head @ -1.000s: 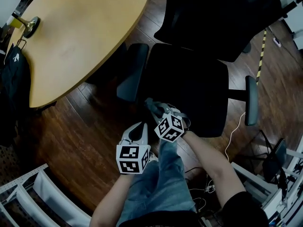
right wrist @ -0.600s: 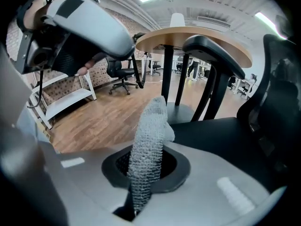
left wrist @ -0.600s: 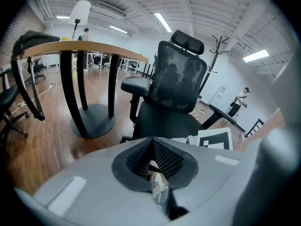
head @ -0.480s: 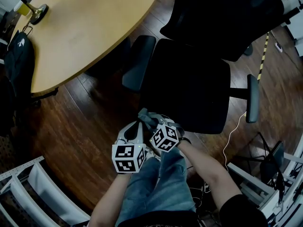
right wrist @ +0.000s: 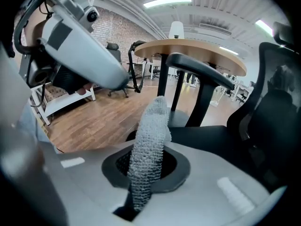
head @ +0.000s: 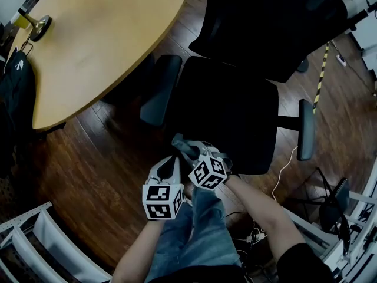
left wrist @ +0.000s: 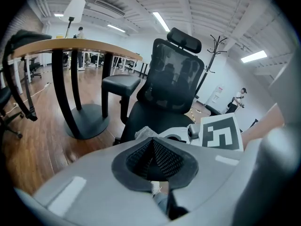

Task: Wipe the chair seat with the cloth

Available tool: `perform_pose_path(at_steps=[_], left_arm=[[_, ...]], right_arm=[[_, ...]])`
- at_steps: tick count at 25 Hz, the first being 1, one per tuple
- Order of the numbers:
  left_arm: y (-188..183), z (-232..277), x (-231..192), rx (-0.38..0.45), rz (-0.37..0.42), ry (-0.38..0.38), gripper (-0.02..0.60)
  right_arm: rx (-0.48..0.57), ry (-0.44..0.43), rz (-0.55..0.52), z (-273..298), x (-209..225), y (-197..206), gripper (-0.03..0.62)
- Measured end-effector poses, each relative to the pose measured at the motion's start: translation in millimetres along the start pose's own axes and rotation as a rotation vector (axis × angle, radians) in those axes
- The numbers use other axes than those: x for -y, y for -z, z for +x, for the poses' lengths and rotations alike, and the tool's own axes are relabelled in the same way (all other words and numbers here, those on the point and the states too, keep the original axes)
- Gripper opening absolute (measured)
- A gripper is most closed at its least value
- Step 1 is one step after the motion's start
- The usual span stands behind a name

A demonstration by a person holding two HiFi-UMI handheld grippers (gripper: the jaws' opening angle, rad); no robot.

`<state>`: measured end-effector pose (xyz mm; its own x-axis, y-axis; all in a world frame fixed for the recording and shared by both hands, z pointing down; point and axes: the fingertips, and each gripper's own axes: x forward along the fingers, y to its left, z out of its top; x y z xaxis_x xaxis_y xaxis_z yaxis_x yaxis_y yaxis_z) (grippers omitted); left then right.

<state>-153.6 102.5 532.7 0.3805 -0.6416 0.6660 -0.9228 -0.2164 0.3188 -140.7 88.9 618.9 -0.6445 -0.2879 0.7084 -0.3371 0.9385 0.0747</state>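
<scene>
Right hand-held gripper pinches the cloth near the chair seat, left hand-held gripper closed empty; wiping looks unstarted, so next the cloth must be pressed onto the seat

Head cam: above the chair, looks steeply down on its seat from mid range, desk at chair's upper left. Left gripper cam: low, just off chair's front edge, faces the backrest, close. Right gripper cam: low, also by chair's front, faces across its armrest twd desk. All 3 share chair & desk.
</scene>
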Motion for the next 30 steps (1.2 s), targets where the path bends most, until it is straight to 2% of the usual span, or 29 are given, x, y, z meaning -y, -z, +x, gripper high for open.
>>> perform_pose_path(at_steps=[8, 13, 19, 25, 30], left_arm=[[-53, 56, 31, 0.017, 0.051, 0.067, 0.003], [-92, 83, 45, 0.025, 0.053, 0.068, 0.003], [-122, 117, 44, 0.011, 0.033, 0.049, 0.003], [-136, 145, 38, -0.016, 0.019, 0.022, 0.003], [-142, 168, 40, -0.03, 0.004, 0.012, 0.003]], right_arm=[[-0.016, 0.097, -0.001, -9, 114, 9, 0.012], [-0.041, 0.15, -0.008, -16, 198, 13, 0.012], [-0.1, 0.189, -0.01, -2, 288, 34, 0.012], [-0.184, 0.192, -0.029, 24, 353, 65, 0.012], [-0.234, 0.189, -0.037, 37, 380, 89, 0.012]])
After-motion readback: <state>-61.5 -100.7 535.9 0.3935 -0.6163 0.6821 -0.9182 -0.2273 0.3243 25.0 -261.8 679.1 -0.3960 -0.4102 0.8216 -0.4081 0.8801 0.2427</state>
